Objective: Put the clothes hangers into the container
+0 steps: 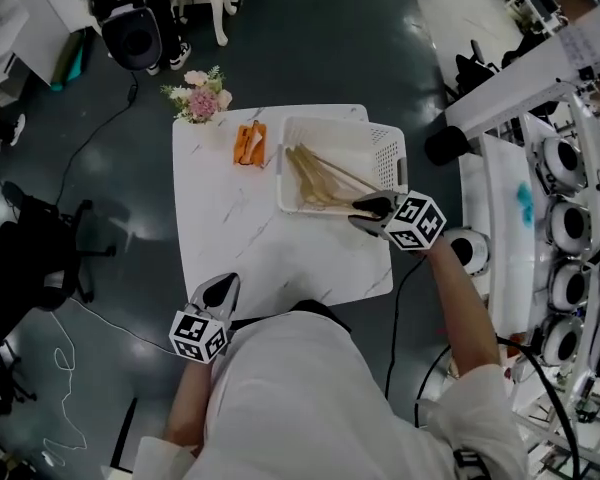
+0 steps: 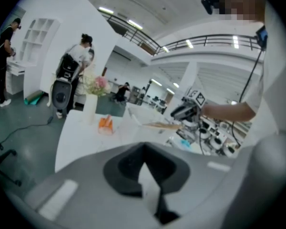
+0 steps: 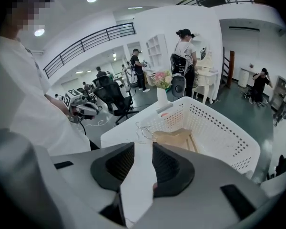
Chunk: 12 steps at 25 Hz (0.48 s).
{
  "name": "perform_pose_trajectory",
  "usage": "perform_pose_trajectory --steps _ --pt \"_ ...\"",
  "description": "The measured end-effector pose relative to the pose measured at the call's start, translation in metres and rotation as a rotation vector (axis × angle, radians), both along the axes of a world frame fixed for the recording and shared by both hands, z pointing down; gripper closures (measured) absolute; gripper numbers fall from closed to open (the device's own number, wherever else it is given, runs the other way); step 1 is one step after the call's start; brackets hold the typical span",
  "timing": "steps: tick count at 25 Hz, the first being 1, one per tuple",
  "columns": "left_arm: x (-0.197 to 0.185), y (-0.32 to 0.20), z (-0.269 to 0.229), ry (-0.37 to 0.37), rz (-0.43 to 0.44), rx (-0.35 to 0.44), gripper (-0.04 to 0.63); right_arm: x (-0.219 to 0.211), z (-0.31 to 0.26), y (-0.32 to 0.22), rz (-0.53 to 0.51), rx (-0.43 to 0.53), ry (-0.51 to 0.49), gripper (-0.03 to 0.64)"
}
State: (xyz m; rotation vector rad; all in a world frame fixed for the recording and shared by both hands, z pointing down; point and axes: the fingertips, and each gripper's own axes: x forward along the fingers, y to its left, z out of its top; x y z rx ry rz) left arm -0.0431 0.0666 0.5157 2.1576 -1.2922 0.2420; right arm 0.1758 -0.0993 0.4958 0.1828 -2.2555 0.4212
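Several wooden clothes hangers lie in the white perforated basket at the table's back right. In the right gripper view the hangers rest inside the basket, with their wire hooks near its closest rim. My right gripper hovers at the basket's front right corner. It is open, with a clear gap and nothing between the pads. My left gripper hangs at the table's front left edge, away from the basket. Its tips meet, holding nothing.
An orange object lies left of the basket, and a flower vase stands at the table's back left corner. A rack of machines is close on the right. A black chair and floor cables are on the left.
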Motion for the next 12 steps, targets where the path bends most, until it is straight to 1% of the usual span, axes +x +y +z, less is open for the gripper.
perform_pose_trajectory --steps 2,4,7,12 --pt "0.000 -0.002 -0.002 0.003 0.014 0.006 0.594 -0.003 -0.002 0.011 0.033 0.000 -0.010 0.525" --pt "0.000 -0.004 -0.004 0.006 0.028 0.011 0.594 -0.006 -0.005 0.020 0.087 -0.004 -0.031 0.540" --pt "-0.003 -0.006 -0.008 0.010 0.045 0.018 0.594 -0.014 -0.012 0.038 0.169 -0.019 -0.093 0.557" --pt "-0.007 -0.008 -0.015 0.015 0.065 0.035 0.594 -0.023 -0.021 0.066 0.273 -0.036 -0.182 0.582"
